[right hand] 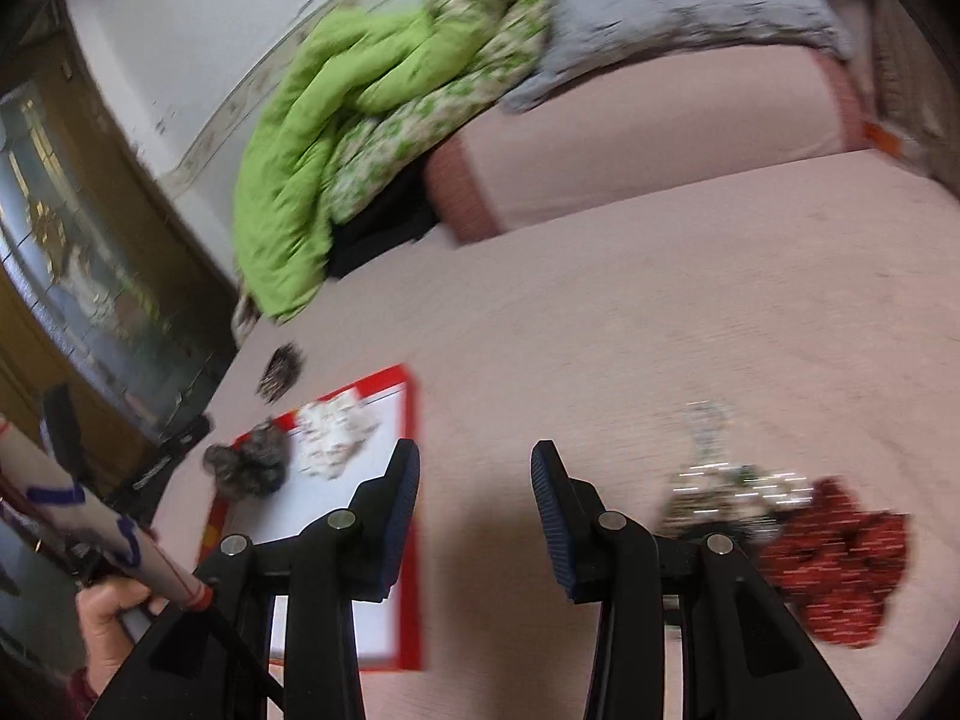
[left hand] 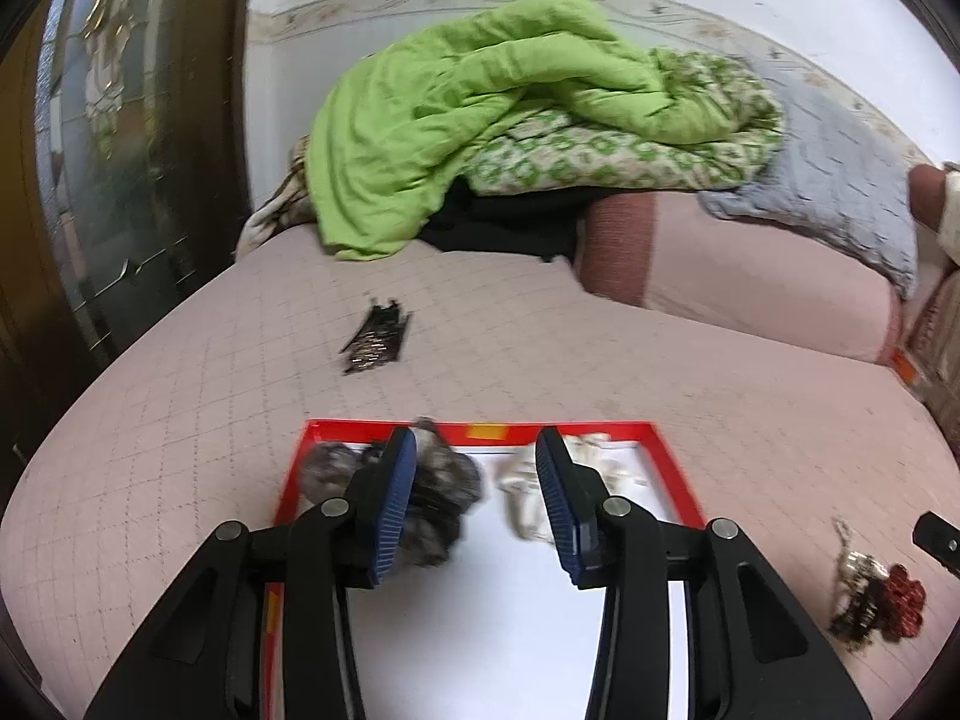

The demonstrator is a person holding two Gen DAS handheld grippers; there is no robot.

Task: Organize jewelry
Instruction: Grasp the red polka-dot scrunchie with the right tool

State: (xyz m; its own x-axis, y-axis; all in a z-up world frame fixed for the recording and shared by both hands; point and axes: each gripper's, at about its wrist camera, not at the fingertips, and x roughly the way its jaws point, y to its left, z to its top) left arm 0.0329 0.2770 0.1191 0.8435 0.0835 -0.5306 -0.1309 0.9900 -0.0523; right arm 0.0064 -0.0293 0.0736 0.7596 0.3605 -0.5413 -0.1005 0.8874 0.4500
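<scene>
A red-rimmed tray [left hand: 675, 462] with a white floor lies on the pink quilted bed [left hand: 180, 420], its far edge parallel to the folded bedding behind. Inside it, at the far end, sit a dark grey scrunchie [left hand: 447, 495] and a pale, whitish jewelry piece [left hand: 519, 489]; the near stretch of the white floor is bare. The left gripper [left hand: 475, 498] hangs over the tray, jaws partly apart with nothing between the pads. The right gripper [right hand: 474, 510] hangs over bare bedcover just right of the tray's right rim, jaws likewise partly apart and empty.

Open bedcover runs wide between the tray and the pink bolster [left hand: 750, 288]. A green quilt [left hand: 480, 96] is heaped at the back, and a wooden door with patterned glass [left hand: 108, 138] closes the left side.

The left wrist view shows a bundle of dark hairpins [left hand: 377, 339] lying apart beyond the tray's far left corner, sharp enough to read. The right wrist view is blurred, yet shows more of the red flower-shaped piece [right hand: 834, 570] and the tangle of glinting jewelry [right hand: 720, 492] touching it, right of the jaws, and a person's hand [right hand: 111, 612] at lower left.
</scene>
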